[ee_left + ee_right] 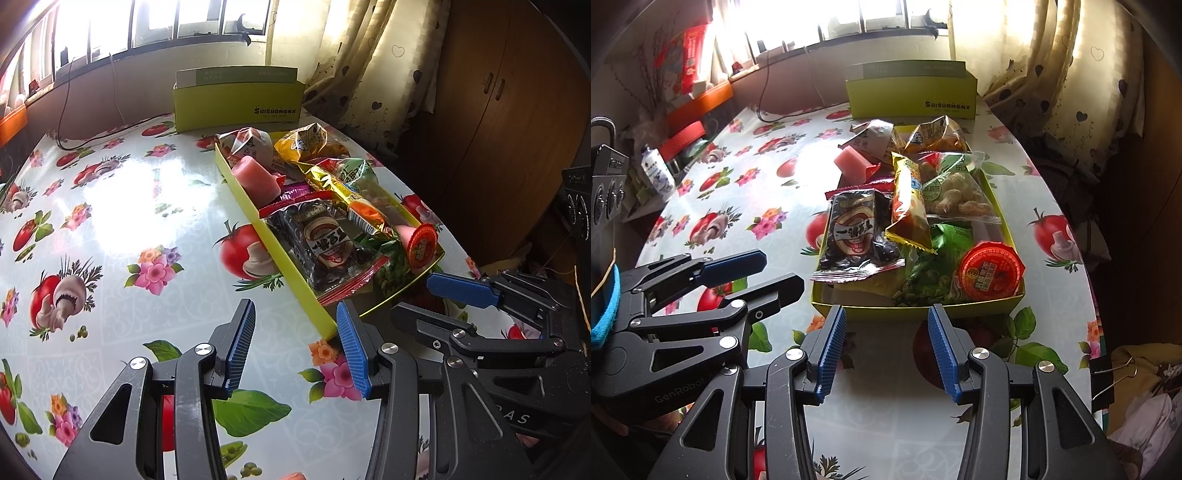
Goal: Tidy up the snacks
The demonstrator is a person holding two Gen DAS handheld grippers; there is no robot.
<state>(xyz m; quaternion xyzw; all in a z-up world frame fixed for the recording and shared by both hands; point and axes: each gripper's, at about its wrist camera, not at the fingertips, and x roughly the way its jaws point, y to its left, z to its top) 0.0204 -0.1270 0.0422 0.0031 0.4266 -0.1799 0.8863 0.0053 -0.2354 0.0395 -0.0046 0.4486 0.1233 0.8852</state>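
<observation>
Both jaws part-open, nothing between the pads. Left gripper (pixel 295 347) and right gripper (pixel 886 347) hover over the fruit-print oilcloth table (pixel 122 221), just short of the shallow yellow-green cardboard tray (pixel 916 310) packed with wrapped snacks (pixel 857 232).

One tray (pixel 916 310), one upright box (pixel 912 99), two jelly cups (pixel 991 271), several snack packets (pixel 855 232)

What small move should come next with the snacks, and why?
Probably reach the right gripper forward to the dark packet: its near edge hangs over the rim of the yellow tray, and both grippers are empty, fingers apart, short of the tray.
</observation>
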